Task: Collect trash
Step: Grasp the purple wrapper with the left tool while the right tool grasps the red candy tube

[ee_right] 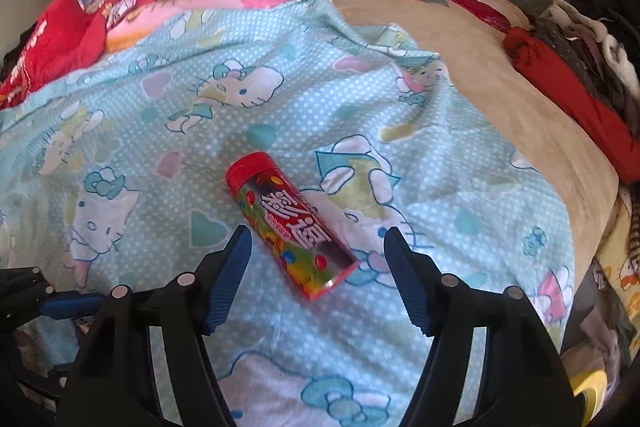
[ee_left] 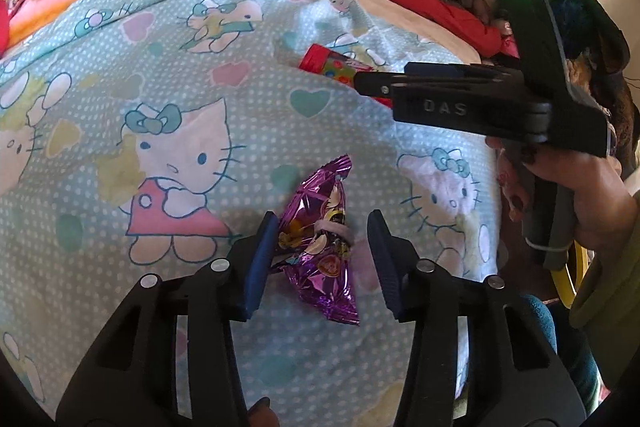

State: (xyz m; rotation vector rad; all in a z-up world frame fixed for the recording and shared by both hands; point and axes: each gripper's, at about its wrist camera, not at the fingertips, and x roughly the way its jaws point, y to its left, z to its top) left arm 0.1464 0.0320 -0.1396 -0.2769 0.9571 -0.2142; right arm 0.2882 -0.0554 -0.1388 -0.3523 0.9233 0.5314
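Trash here is 2 things lying on the cartoon-cat bedsheet [ee_left: 120, 75]: a crinkly purple foil wrapper [ee_left: 320, 239] and a red-capped candy tube [ee_right: 290, 223].

The wrapper sits right between the blue pads of the left gripper [ee_left: 320, 259], jaws part closed around it. The left pad looks like it's touching the foil edge, the right pad is clear of it, so no real squeeze yet. Foil like that is feather-light, floppy and slick, so I'd pinch across the bunched middle where it's thickest, not the flat sealed end, which could slide out.

The right gripper [ee_right: 316, 267] hovers just short of the tube with its jaws spread wider than the tube, holding nothing. The tube looks stiff, smooth and probably light, and round stuff rolls on soft bedding. I'd grab across the body mid-length, square to its long axis.
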